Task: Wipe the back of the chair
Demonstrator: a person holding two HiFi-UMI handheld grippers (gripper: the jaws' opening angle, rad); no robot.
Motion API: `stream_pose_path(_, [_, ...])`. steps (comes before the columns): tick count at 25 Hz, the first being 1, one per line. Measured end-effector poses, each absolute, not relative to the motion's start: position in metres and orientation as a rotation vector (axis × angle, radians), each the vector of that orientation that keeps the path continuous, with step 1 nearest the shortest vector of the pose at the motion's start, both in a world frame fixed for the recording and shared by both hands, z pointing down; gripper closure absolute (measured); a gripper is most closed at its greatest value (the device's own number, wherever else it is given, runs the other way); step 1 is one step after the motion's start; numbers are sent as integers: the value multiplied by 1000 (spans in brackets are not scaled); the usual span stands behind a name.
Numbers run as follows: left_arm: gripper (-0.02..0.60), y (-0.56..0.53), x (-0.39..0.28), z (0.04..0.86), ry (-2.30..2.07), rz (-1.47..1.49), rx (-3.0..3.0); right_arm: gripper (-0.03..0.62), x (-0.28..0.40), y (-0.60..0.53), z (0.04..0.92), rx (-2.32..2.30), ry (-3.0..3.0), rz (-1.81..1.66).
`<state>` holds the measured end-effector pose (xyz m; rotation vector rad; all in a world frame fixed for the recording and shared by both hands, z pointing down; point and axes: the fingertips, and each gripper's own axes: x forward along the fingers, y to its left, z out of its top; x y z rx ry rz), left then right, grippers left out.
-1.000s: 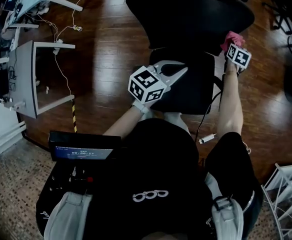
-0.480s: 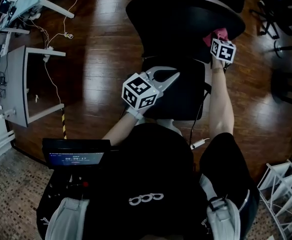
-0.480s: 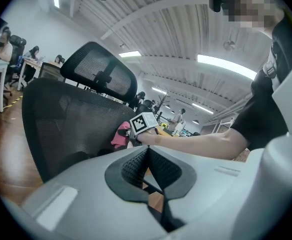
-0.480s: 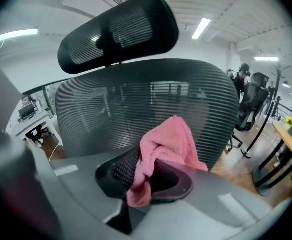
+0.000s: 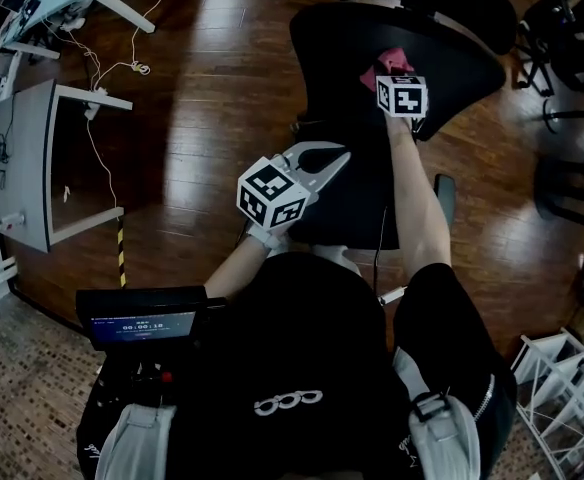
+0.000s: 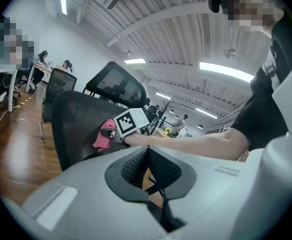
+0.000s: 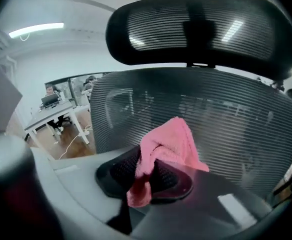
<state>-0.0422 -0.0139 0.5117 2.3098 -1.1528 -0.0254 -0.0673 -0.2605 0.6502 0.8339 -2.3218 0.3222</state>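
The black mesh chair back (image 5: 442, 43) fills the upper middle of the head view, with the seat (image 5: 357, 203) below it. My right gripper (image 5: 393, 74) is shut on a pink cloth (image 5: 389, 64) and presses it against the mesh. In the right gripper view the cloth (image 7: 168, 146) bunches out of the jaws against the chair back (image 7: 211, 109), under the headrest (image 7: 196, 29). My left gripper (image 5: 342, 154) hovers over the seat, shut on nothing. From the left gripper view, the cloth (image 6: 104, 135) lies on the mesh (image 6: 78, 126).
A white desk frame (image 5: 34, 158) and loose cables (image 5: 102, 78) lie on the wooden floor at the left. A screen (image 5: 142, 320) hangs at the person's chest. A white rack (image 5: 562, 378) stands bottom right; another chair's base (image 5: 572, 28) is top right.
My right gripper has slid left across the chair back with the pink cloth. The left gripper has stayed over the seat, still shut.
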Motion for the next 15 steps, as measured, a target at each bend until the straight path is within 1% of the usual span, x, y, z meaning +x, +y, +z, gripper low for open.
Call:
stream_pose_path(6, [589,1,-90,508,-1220,-57,2286,553,-171,-213,642,628,-2388,265])
stream_pose_path(11, [589,10,-128,509,-1261,-79,2266,553,-259,-165,618,383,-2484,167])
stream_pose_path(15, [589,7,-133,507,-1280,-88,2271,553,-293,-148,589,257,-2558,82])
